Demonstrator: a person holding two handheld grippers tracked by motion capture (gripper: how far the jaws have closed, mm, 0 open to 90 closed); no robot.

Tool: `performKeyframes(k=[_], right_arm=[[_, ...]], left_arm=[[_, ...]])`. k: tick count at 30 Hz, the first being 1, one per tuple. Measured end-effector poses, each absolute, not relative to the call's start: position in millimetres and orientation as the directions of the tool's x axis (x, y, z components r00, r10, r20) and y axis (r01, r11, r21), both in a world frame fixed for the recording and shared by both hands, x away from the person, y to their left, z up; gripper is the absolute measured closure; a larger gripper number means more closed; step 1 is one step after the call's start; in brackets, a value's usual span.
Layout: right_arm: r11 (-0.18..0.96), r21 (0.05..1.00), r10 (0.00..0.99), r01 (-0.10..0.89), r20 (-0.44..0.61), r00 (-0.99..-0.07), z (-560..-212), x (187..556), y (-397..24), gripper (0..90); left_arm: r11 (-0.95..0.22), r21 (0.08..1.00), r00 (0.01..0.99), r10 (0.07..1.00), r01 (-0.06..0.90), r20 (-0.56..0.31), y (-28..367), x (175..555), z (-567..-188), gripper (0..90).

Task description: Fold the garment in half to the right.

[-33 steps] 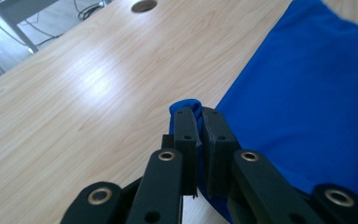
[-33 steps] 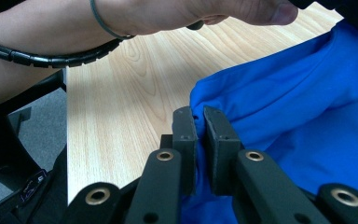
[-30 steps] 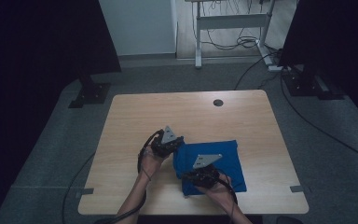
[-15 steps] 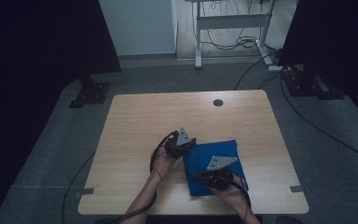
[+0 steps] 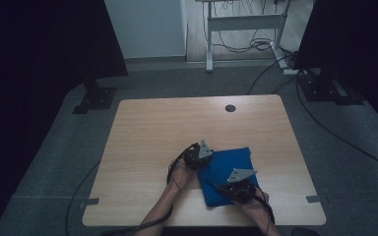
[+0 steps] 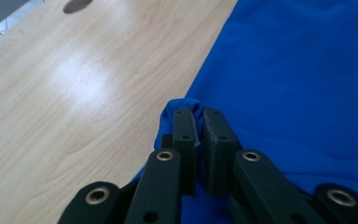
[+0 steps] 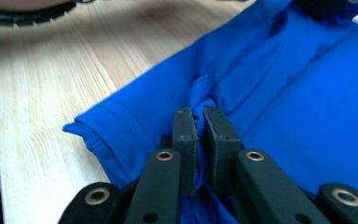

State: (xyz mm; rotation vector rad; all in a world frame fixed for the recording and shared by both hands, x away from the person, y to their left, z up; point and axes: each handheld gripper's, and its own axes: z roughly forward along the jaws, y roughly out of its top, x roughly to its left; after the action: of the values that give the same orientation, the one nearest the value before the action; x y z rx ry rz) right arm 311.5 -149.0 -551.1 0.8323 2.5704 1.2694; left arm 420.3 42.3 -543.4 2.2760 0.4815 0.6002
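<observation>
The blue cloth (image 5: pixel 226 172) lies folded on the near right part of the surface (image 5: pixel 152 128), close to its near edge. The left hand-held gripper (image 6: pixel 198 128) is clenched on a small pucker at the cloth's left edge, and the right hand-held gripper (image 7: pixel 199 126) pinches a bunched fold nearer the person. Both holds take only a little fabric, so a firm pull could slip a pinch free. Uneven pulling could twist the fold, or drag the cloth off the near edge.

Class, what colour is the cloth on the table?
Plain bright blue cloth; the right gripper view shows it best.
</observation>
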Motion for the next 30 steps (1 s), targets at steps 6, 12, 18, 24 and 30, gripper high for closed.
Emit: performKeyframes(k=[6,12,18,24,30], right_arm=[[0.478,0.771,0.547,0.422,0.115,-0.829,-554,312,-145,83.2],[0.479,0.775,0.528,0.412,0.121,-0.841,-555,310,-129,83.1],[0.481,0.778,0.508,0.404,0.128,-0.852,-556,312,-108,83.2],[0.491,0.778,0.488,0.392,0.128,-0.864,-555,314,-87,83.2],[0.490,0.782,0.479,0.386,0.129,-0.868,-552,314,-81,83.8]], left_arm=[[-0.669,0.719,0.825,0.506,0.192,0.251,48,422,-545,83.6],[-0.672,0.709,0.821,0.516,0.213,0.242,61,421,-543,83.7],[-0.673,0.698,0.807,0.541,0.247,0.236,82,419,-541,83.8],[-0.676,0.685,0.791,0.563,0.273,0.240,100,416,-539,84.6],[-0.685,0.683,0.782,0.560,0.253,0.272,103,415,-533,85.8]])
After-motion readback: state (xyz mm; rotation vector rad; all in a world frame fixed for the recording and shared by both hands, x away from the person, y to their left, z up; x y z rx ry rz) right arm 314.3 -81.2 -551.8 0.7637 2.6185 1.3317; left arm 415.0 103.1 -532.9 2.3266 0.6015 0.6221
